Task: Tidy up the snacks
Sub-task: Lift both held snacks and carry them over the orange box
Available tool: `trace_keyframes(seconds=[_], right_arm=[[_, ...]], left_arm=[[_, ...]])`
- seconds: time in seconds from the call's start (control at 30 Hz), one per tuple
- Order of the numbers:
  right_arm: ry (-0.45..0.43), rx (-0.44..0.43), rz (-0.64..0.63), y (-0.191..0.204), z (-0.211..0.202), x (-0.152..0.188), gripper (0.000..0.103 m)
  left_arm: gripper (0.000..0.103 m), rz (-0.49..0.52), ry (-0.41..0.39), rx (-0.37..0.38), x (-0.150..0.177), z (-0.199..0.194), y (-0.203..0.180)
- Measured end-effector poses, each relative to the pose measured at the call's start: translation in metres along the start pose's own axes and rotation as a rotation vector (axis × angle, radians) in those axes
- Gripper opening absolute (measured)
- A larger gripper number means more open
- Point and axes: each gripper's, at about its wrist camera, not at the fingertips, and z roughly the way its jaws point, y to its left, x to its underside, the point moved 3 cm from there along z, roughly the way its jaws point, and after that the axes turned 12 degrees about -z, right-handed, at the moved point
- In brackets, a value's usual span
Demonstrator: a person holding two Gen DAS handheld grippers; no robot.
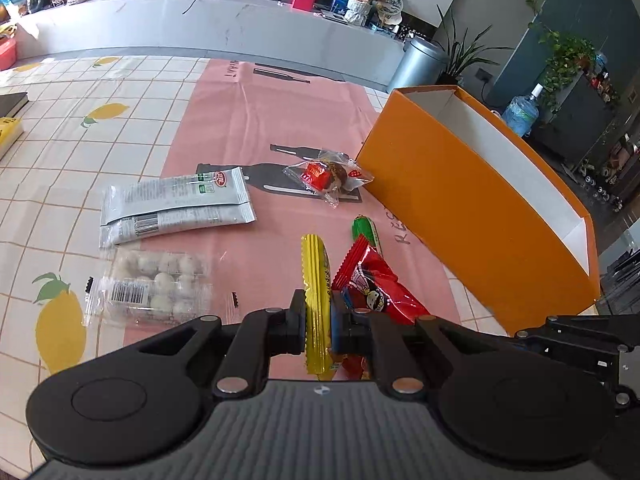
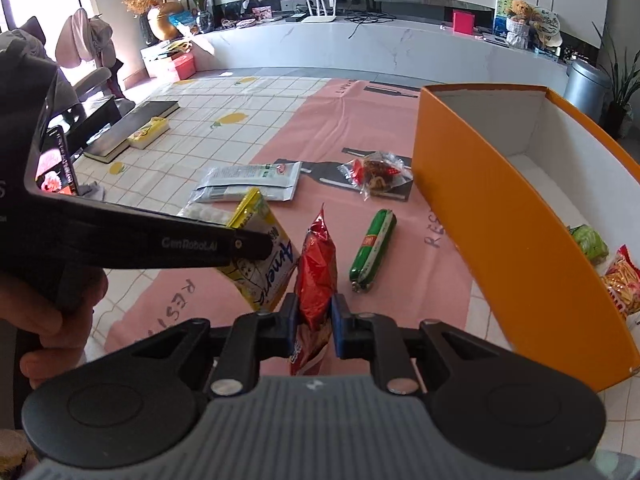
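The left gripper [image 1: 318, 316] has its jaws clamped tight on a yellow snack packet [image 1: 316, 300], a flat pouch with crimped, ridged edges, held edge-on above the pink mat [image 1: 240, 120]. From the right wrist view that same packet shows blue lettering and a line drawing on its face. The right gripper [image 2: 314, 320] has a shiny red snack bag [image 2: 316, 272] standing upright between its jaws, which sit only narrowly apart against the bag's sides.

Down on the desk [image 1: 80, 152], a green sausage stick [image 2: 373, 250] lies on the mat just beside the orange box [image 2: 500, 240]. Further back, a clear wrapper with a red and brown sweet [image 1: 330, 176] sits close to the box's corner. Two grey sachets [image 1: 176, 204] lie stacked to the left, and a clear pack of white balls [image 1: 156, 284] rests in front of them.

The orange box has white inner walls and stands open; inside are a green packet [image 2: 588, 242] and a red-and-yellow snack bag [image 2: 622, 284].
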Motion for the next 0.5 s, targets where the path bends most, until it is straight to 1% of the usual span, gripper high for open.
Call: trace_keyframes(seconds=[0.07,0.1,0.17,0.23,0.43,0.5], right_arm=[[-0.013,-0.007,-0.013,0.002,0.002,-0.004,0.021],[-0.005,-0.005,-0.018,0.001,0.005,-0.006,0.022],[0.027,-0.004,-0.026,0.000,0.013,-0.010,0.032],[0.041,-0.018,-0.016,-0.001,0.020,-0.013,0.038],[0.083,-0.053,0.030,-0.004,0.039,-0.018,0.038],[0.093,-0.041,0.053,-0.007,0.045,-0.018,0.034]], left_arm=[[0.011,-0.028,0.005,0.008,0.001,-0.001,0.005],[0.011,-0.041,0.009,0.016,0.001,-0.001,0.007],[0.011,-0.063,0.014,0.035,0.001,-0.001,0.010],[0.011,-0.078,0.019,0.049,0.001,0.000,0.013],[0.011,-0.104,0.024,0.064,0.000,0.001,0.021],[0.011,-0.106,0.024,0.057,0.000,0.001,0.022]])
